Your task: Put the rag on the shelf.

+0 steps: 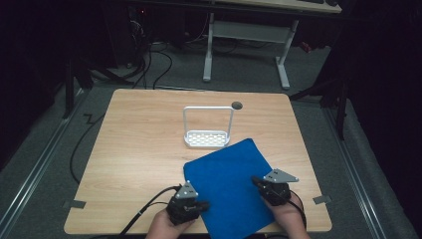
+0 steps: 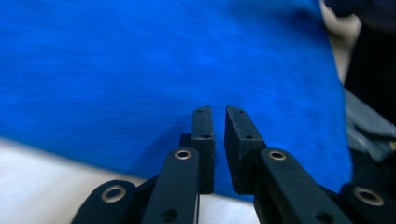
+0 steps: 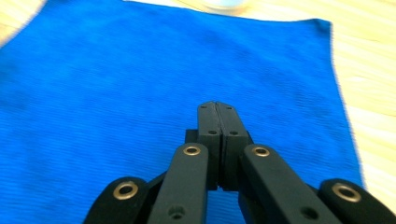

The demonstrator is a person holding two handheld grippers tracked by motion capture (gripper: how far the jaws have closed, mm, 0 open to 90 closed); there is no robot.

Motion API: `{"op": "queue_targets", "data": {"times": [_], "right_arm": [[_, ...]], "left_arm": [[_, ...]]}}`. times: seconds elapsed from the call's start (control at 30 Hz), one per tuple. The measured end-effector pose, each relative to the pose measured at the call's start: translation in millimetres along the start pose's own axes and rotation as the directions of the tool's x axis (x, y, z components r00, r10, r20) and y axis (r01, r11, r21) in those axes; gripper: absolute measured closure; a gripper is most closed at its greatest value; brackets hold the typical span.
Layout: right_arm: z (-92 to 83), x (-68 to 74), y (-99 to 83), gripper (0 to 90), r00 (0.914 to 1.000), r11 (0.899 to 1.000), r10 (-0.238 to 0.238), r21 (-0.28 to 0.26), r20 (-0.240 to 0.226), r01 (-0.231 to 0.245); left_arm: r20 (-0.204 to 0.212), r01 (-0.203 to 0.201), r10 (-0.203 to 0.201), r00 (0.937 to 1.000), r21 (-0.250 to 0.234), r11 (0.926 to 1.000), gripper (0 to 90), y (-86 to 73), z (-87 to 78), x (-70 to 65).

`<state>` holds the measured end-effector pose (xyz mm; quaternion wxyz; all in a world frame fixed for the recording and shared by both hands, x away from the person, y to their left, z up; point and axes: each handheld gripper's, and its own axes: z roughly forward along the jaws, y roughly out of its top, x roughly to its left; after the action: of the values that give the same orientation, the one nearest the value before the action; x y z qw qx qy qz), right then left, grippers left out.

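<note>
One blue cloth [image 1: 230, 186] lies at lower centre of the surface [image 1: 134, 149], one white rack [image 1: 207, 128] stands above it, and two tongs, left tongs [image 1: 201, 205] and right tongs [image 1: 255, 180], flank the cloth.

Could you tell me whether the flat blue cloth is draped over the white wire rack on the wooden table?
No, the flat blue cloth lies on the wooden table, apart from the white wire rack standing behind it.

A plain bright blue square cloth [image 1: 230, 188] lies on the pale wood-grain worktop [image 1: 139, 149]; the white perforated wire-handled rack [image 1: 207, 138] and 2 black tongs complete the colours.
</note>
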<state>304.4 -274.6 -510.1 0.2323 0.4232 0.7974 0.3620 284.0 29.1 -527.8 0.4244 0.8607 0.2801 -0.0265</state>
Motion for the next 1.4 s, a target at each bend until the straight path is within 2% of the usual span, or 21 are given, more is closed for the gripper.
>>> {"op": "queue_targets", "data": {"times": [0.07, 0.13, 0.17, 0.27, 0.4, 0.47, 0.5, 0.57, 0.63, 0.73, 0.8, 0.83, 0.87, 0.93, 0.97, 1.0, 1.03, 1.1, 1.23, 1.3, 1.4], "right_arm": [[1.2, -4.2, -1.3, 90.0, 0.9994, 1.0, -0.004, 0.015, 0.033, 0.003], [4.5, -10.6, -3.9, 90.0, 0.9972, 0.999, 0.0, 0.046, 0.075, -0.004], [9.0, -19.0, -7.8, 90.0, 0.9956, 0.997, 0.032, 0.071, 0.088, -0.038], [12.8, -25.6, -12.7, 90.0, 0.9944, 0.993, 0.077, 0.087, 0.073, -0.083], [7.7, -17.2, -16.3, 90.0, 0.9931, 0.989, 0.116, 0.086, 0.017, -0.117], [2.6, 3.2, -16.7, 90.0, 0.9943, 0.991, 0.09, 0.108, -0.058, -0.083], [2.6, 3.2, -16.7, 90.0, 0.9943, 0.991, 0.09, 0.108, -0.058, -0.083], [1.2, 19.2, -14.6, 90.0, 0.9938, 0.993, 0.04, 0.118, -0.104, -0.028], [1.0, 27.0, -10.2, 89.5, 0.9915, 0.996, 0.019, 0.094, -0.129, -0.007], [1.7, 25.9, -3.7, 85.8, 0.995, 0.998, 0.018, 0.054, -0.099, -0.013], [11.7, 13.3, 2.8, 83.8, 0.9995, 0.999, 0.022, 0.045, -0.024, -0.021], [11.7, 13.3, 2.8, 83.8, 0.9995, 0.999, 0.022, 0.045, -0.024, -0.021], [21.9, 0.8, 9.9, 82.1, 0.9987, 0.998, 0.037, 0.045, 0.034, -0.039], [24.8, -2.6, 11.8, 81.9, 0.9978, 0.998, 0.041, 0.045, 0.052, -0.044], [34.4, -10.3, 15.2, 81.8, 0.9954, 0.996, 0.063, 0.062, 0.072, -0.067], [34.4, -10.3, 15.2, 81.8, 0.9954, 0.996, 0.063, 0.062, 0.072, -0.067], [37.9, -11.7, 15.4, 81.8, 0.9955, 0.995, 0.056, 0.075, 0.077, -0.062], [42.5, -7.9, 12.9, 83.1, 0.997, 0.995, 0.039, 0.094, 0.067, -0.045], [39.4, -1.3, 9.8, 83.7, 0.9988, 0.996, 0.038, 0.085, 0.033, -0.04], [34.7, 8.6, 6.2, 83.6, 0.9995, 0.996, 0.03, 0.08, -0.011, -0.029], [31.4, 14.3, 3.7, 83.5, 0.9989, 0.997, 0.026, 0.076, -0.039, -0.023]], "left_arm": [[0.001, -0.02, 0.02, 0.9998, 0.015, 0.9997, 81.7, -2.0, 3.8, -3.8], [0.006, -0.007, 0.007, 1.0, 0.026, 0.9996, 82.5, -1.6, 1.8, -1.4], [-0.011, -0.009, 0.01, 0.9999, 0.022, 0.9997, 83.3, -3.0, -1.6, 2.8], [-0.019, 0.003, -0.003, 0.9998, 0.013, 0.9999, 84.5, -5.5, -6.1, 9.2], [-0.061, 0.042, -0.042, 0.9973, -0.007, 0.9991, 85.1, -12.3, -20.2, 26.7], [-0.102, 0.091, -0.093, 0.9905, -0.027, 0.9955, 85.0, -19.3, -35.6, 44.4], [-0.102, 0.091, -0.093, 0.9905, -0.027, 0.9955, 85.0, -19.3, -35.6, 44.4], [-0.13, 0.127, -0.131, 0.9828, -0.041, 0.991, 85.0, -24.7, -46.8, 56.0], [-0.164, 0.148, -0.154, 0.9744, -0.047, 0.9878, 84.5, -28.8, -57.2, 65.2], [-0.201, 0.161, -0.17, 0.9647, -0.061, 0.9851, 80.3, -28.7, -65.5, 74.9], [-0.195, 0.163, -0.184, 0.9633, -0.12, 0.9792, 70.8, -14.9, -61.8, 82.2], [-0.195, 0.163, -0.184, 0.9633, -0.12, 0.9792, 67.4, -14.9, -61.8, 82.2], [-0.21, 0.125, -0.15, 0.9662, -0.128, 0.9839, 64.6, -2.4, -53.3, 84.4], [-0.212, 0.115, -0.139, 0.9672, -0.122, 0.9858, 63.1, 2.2, -48.3, 85.9], [-0.23, 0.112, -0.132, 0.9643, -0.099, 0.9888, 63.4, 7.1, -37.7, 88.8], [-0.23, 0.112, -0.132, 0.9643, -0.099, 0.9888, 64.7, 7.1, -37.7, 88.8], [-0.239, 0.114, -0.127, 0.9627, -0.066, 0.9913, 65.7, 6.5, -31.9, 89.4], [-0.252, 0.085, -0.1, 0.9625, -0.07, 0.994, 66.7, 3.0, -31.0, 86.2], [-0.247, 0.093, -0.106, 0.9633, -0.063, 0.9936, 67.8, -7.3, -40.9, 80.3], [-0.267, 0.06, -0.071, 0.961, -0.049, 0.997, 68.0, -16.0, -47.4, 70.9], [-0.261, 0.074, -0.08, 0.962, -0.034, 0.9967, 68.0, -23.5, -55.3, 63.8]]}}
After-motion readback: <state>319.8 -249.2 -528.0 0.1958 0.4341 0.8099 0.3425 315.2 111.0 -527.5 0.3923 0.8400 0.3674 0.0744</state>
